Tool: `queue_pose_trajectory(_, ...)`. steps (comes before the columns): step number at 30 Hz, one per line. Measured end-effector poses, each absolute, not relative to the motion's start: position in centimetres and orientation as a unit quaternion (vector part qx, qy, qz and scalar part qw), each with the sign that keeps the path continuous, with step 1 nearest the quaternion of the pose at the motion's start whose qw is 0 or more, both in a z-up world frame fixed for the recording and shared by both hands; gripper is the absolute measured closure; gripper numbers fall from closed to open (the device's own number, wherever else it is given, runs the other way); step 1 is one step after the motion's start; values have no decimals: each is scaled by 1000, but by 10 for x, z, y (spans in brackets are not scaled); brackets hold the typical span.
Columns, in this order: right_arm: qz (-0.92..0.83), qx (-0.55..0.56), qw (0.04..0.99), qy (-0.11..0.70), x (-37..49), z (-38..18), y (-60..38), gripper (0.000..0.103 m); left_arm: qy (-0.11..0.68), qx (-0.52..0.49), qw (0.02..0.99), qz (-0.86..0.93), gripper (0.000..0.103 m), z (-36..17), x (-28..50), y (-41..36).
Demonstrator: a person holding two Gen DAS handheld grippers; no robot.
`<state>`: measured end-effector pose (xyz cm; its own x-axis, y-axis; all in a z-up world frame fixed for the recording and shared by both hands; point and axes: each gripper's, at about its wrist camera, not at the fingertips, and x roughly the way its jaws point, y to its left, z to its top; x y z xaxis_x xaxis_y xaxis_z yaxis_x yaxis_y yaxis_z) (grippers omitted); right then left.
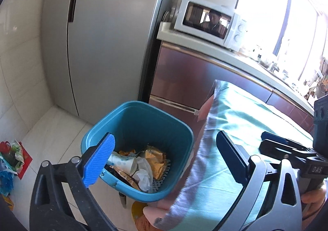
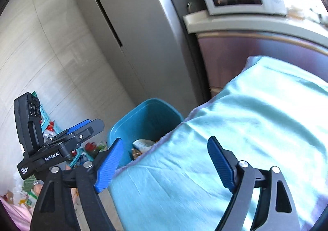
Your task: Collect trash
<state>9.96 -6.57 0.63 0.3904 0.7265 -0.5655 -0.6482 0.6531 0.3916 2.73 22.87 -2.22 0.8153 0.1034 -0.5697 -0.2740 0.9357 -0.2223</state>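
The teal bin (image 1: 137, 149) stands on the pale floor beside the corner of a table draped in a mint cloth (image 1: 256, 120), its mouth facing up. The left wrist view looks down into it and shows the load: a white paper cup (image 1: 123, 163) with blue dots lying on its side, its long axis running left to right with the open rim toward the right, a crumpled white tissue (image 1: 143, 177) just beside that rim, and tan wrappers (image 1: 154, 159) heaped behind. The right wrist view sees the bin (image 2: 143, 120) only partly, since the cloth (image 2: 235, 138) covers its right side and lets through only a sliver of the trash.

The left gripper (image 1: 164, 161) hangs over the bin with its blue pads spread wide and nothing between them; the left pad overlaps the near rim in the picture. The right gripper (image 2: 166, 161) is likewise spread wide and empty, above the cloth's left edge.

Each view catches the other tool: the right gripper (image 1: 287, 147) at the left view's right edge, the left gripper (image 2: 67, 138) at the right view's left.

Behind the bin rises a grey refrigerator (image 1: 98, 42), and a white microwave (image 1: 209, 22) sits on the counter (image 1: 205, 46). Only the left view shows the red bag (image 1: 22, 161) on the floor at far left.
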Motion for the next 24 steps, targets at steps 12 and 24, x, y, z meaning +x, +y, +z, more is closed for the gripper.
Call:
queue_pose_trajectory(12, 321, 65, 894, 306, 63, 12, -155, 7, 249, -120, 959, 61, 6, -8, 13, 161)
queue_pose_trajectory(24, 237, 76, 935, 254, 22, 9, -218, 7, 208, -71, 975, 34, 6, 4, -1, 88)
